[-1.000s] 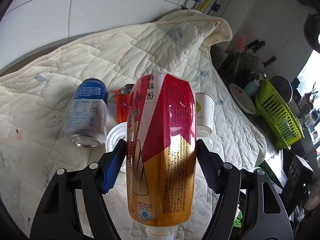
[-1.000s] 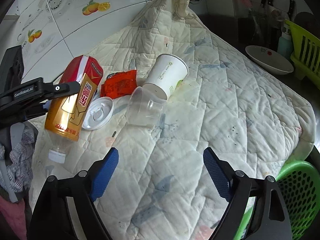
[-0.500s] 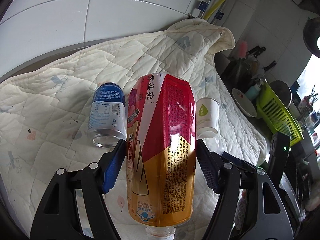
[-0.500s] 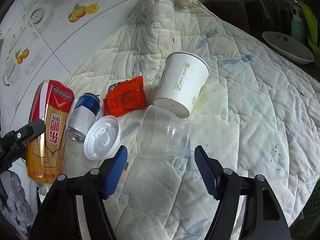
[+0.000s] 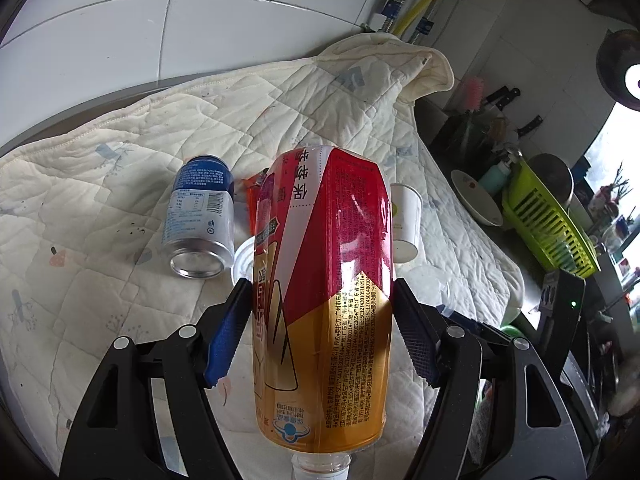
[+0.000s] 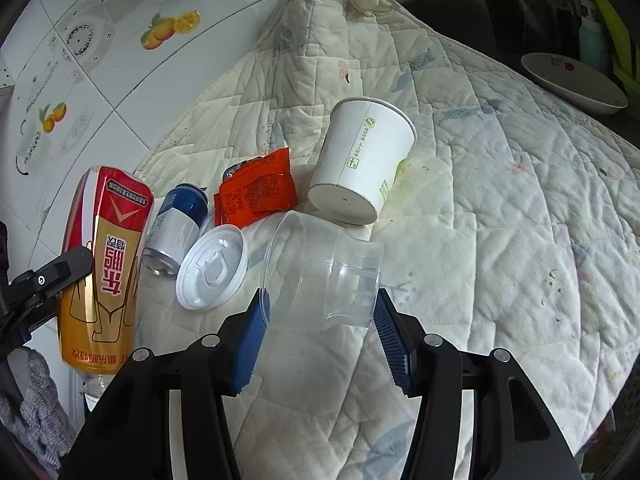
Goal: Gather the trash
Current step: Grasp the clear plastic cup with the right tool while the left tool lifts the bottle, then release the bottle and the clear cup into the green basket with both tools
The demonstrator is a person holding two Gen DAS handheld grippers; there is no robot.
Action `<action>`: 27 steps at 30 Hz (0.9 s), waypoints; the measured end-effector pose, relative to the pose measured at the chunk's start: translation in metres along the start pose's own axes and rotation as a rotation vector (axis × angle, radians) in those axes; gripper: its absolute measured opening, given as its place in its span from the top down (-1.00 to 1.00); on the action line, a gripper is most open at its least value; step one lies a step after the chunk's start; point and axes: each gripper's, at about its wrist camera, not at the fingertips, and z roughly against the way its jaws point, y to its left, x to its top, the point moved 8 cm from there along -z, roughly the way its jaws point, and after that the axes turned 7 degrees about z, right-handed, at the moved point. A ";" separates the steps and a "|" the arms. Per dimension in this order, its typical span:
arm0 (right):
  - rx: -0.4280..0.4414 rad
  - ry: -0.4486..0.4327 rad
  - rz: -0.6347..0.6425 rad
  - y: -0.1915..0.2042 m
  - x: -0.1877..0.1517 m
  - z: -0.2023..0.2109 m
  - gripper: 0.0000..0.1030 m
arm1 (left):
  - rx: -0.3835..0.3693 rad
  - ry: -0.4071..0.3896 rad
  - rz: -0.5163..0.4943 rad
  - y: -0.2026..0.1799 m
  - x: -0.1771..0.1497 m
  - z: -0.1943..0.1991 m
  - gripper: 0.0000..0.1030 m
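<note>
The right claw (image 6: 320, 320) is closing around a clear plastic cup (image 6: 320, 272) lying on the quilt (image 6: 500, 220). The left claw (image 5: 320, 332) grips a red-gold bottle (image 5: 324, 300), cap toward the camera.

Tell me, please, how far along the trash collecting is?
Nothing visibly binned yet. In hand: the left hand-held gripper holds the bottle; the right hand-held gripper is closing around the clear cup. Left on the quilt: can, lid, wrapper, paper cup.
</note>
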 end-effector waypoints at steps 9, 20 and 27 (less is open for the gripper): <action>-0.059 -0.036 0.013 -0.016 -0.044 0.065 0.00 | -0.056 0.017 -0.045 -0.039 -0.028 0.008 -0.34; -0.248 -0.056 -0.012 -0.076 -0.109 0.153 -0.01 | -0.144 0.056 -0.150 -0.114 -0.071 0.013 -0.34; -0.393 -0.052 -0.106 -0.143 -0.153 0.205 -0.01 | -0.209 0.113 -0.212 -0.168 -0.102 0.002 -0.34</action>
